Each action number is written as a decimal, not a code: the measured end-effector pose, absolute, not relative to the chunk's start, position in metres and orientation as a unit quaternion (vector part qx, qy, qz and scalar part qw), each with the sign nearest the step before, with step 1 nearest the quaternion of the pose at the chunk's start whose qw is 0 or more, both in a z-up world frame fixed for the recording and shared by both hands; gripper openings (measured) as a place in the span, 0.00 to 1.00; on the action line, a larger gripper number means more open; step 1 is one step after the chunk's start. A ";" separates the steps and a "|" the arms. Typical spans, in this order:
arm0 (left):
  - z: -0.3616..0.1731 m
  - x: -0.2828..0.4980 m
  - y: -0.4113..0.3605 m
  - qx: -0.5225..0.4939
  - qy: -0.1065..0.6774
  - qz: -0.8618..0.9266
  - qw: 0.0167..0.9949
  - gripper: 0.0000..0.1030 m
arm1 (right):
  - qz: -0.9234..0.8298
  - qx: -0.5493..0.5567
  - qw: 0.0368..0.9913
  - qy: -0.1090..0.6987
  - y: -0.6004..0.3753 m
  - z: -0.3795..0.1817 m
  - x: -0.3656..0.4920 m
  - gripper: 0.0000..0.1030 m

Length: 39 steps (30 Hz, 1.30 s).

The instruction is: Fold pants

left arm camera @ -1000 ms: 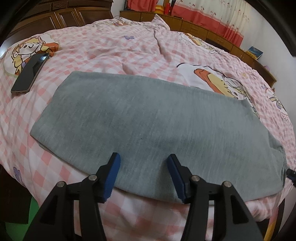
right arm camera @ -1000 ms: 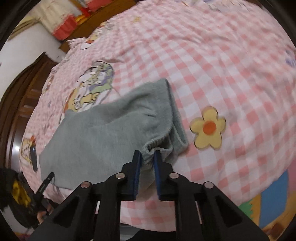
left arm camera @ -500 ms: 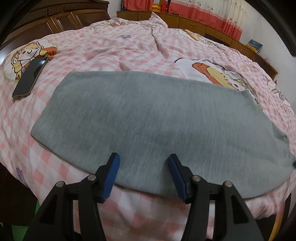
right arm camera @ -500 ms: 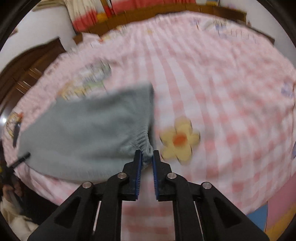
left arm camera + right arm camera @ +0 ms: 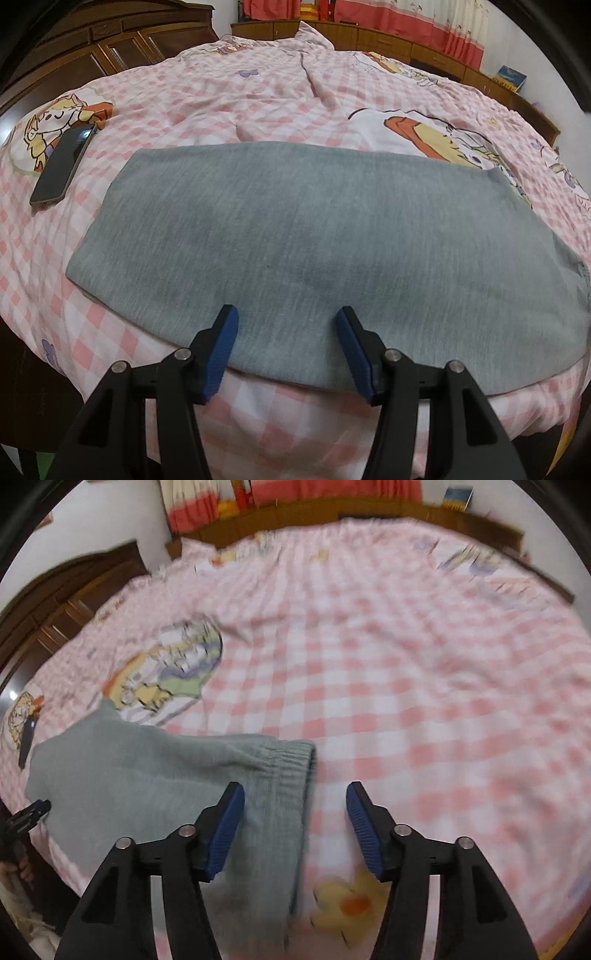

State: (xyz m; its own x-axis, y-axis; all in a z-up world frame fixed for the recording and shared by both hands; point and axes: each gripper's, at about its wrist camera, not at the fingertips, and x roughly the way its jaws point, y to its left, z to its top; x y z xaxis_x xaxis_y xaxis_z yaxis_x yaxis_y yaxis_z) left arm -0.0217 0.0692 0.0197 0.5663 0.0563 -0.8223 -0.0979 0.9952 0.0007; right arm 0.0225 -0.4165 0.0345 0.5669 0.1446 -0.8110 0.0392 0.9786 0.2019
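The grey pants lie flat as a long band across the pink checked bedspread. My left gripper is open and empty, its blue pads over the pants' near edge. In the right wrist view the pants end in an elastic waistband lying on the bed. My right gripper is open and empty just above that waistband end, which sits between its jaws.
A dark phone lies on the bed left of the pants. Wooden cabinets and red-and-white curtains stand behind the bed. A yellow flower print is on the sheet beside the waistband. The other gripper's tip shows at far left.
My right gripper was shut on the waistband and has opened, letting it drop onto the bed. The pants now lie stretched flat. The left gripper stayed open, nearly still.
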 end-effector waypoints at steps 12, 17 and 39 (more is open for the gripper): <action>0.015 -0.014 0.058 -0.006 0.460 0.038 0.887 0.59 | -0.023 0.112 0.888 0.445 -0.422 0.012 0.038 0.16; 0.015 -0.012 0.060 0.000 0.460 0.029 0.887 0.61 | -0.032 0.116 0.887 0.446 -0.428 0.028 0.030 0.35; 0.009 -0.022 0.076 -0.014 0.465 -0.007 0.885 0.83 | -0.024 -0.030 0.896 0.442 -0.325 0.009 -0.041 0.40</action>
State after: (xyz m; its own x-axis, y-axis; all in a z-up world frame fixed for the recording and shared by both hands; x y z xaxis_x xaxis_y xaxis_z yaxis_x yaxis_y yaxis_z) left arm -0.0219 0.0758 0.0088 0.5670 -0.0260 -0.8233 0.0002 0.9995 -0.0315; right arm -0.0409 -0.3247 0.0093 0.6086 -0.0689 -0.7905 0.0155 0.9971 -0.0750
